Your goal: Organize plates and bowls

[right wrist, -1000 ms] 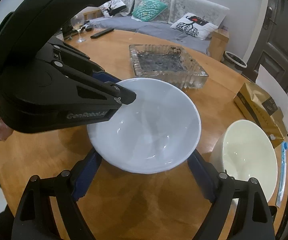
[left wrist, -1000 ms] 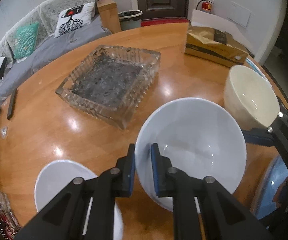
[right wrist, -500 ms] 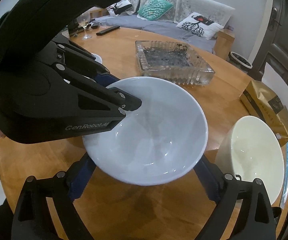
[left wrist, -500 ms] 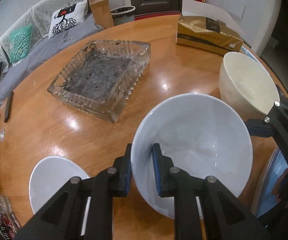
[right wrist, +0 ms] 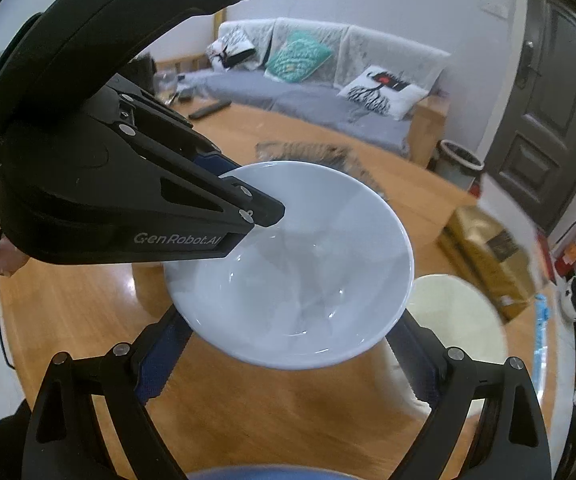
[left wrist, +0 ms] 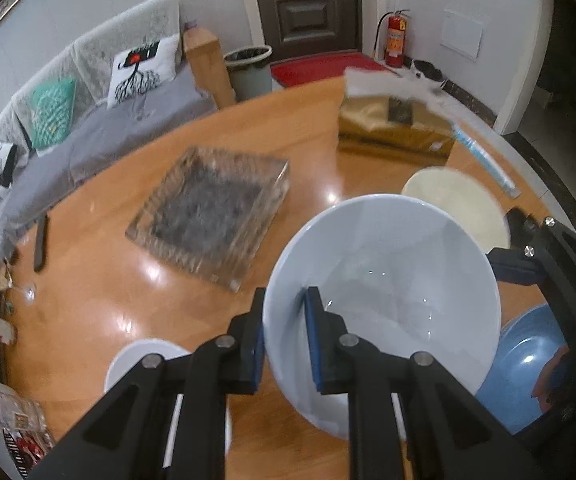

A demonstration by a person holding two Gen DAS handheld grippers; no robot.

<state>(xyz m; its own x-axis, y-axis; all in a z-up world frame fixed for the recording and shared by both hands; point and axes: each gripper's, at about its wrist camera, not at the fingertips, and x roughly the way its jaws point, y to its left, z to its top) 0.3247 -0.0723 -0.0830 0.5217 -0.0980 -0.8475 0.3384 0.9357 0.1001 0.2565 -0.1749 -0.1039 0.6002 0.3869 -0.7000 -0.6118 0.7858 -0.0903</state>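
Note:
My left gripper [left wrist: 286, 320] is shut on the near rim of a white bowl [left wrist: 388, 280] and holds it lifted above the round wooden table [left wrist: 100, 280]. The same white bowl [right wrist: 300, 264] fills the right wrist view, with the left gripper [right wrist: 248, 208] clamped on its left rim. My right gripper [right wrist: 284, 356] is open, its fingers spread on either side below the bowl. A cream bowl [left wrist: 460, 200] stands on the table beyond the white one; it also shows in the right wrist view [right wrist: 460, 320]. A blue plate [left wrist: 528, 360] lies under the right gripper.
A square glass tray [left wrist: 212, 216] sits mid-table. A gold box [left wrist: 396, 132] stands at the far edge. A small white dish [left wrist: 144, 364] lies near the front left. A remote [left wrist: 40, 240] and a wine glass [left wrist: 4, 276] are at the left edge.
The left gripper has lifted the white bowl higher and carried it toward the cream bowl, tilting it. The right gripper has stayed open below it.

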